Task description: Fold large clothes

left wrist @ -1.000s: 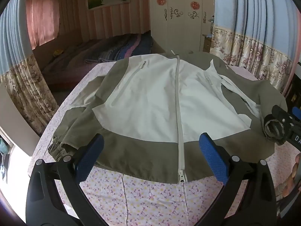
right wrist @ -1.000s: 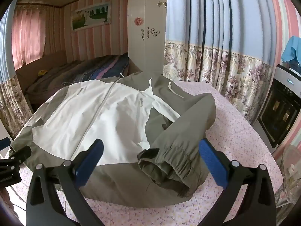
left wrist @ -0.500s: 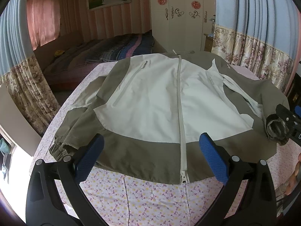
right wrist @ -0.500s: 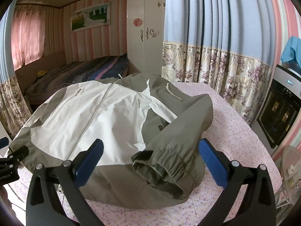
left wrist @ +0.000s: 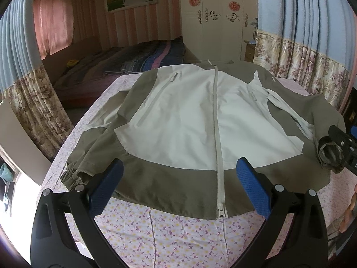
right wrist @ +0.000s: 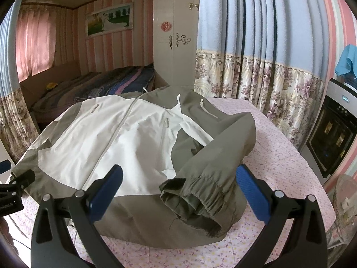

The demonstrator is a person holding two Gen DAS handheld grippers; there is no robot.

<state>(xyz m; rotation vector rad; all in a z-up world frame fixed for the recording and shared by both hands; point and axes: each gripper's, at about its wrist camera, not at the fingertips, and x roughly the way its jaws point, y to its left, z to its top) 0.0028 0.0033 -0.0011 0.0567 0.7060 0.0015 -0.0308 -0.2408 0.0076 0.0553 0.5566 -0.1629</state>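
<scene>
Working on a jacket that is lying zipped and front up across the table, hem nearest and collar at the far edge, probably spread like this so each side can be turned in over the zipper. Finding the folded sleeve on the right side already lying bent in over the pale front panel, its gathered cuff bunching loosely near the hem rather than lying flat. Seeing the flat sleeve on the left side still running straight down beside the body, its own cuff resting on the cloth at the table's edge, so likely waiting for the matching fold. Holding the left gripper above the hem with fingers spread wide and gripping nothing, seemingly lining up for that side. Holding the right gripper just short of the bunched cuff, fingers likewise spread wide, the cuff sitting between them untouched. Noting little in the way on the table itself, only flowered cloth showing around the jacket. Noting, further out, a bed beyond the collar end, a white wardrobe behind it, flowered curtains close along the right, and an oven and a fan near that side, all well apart from the jacket.
</scene>
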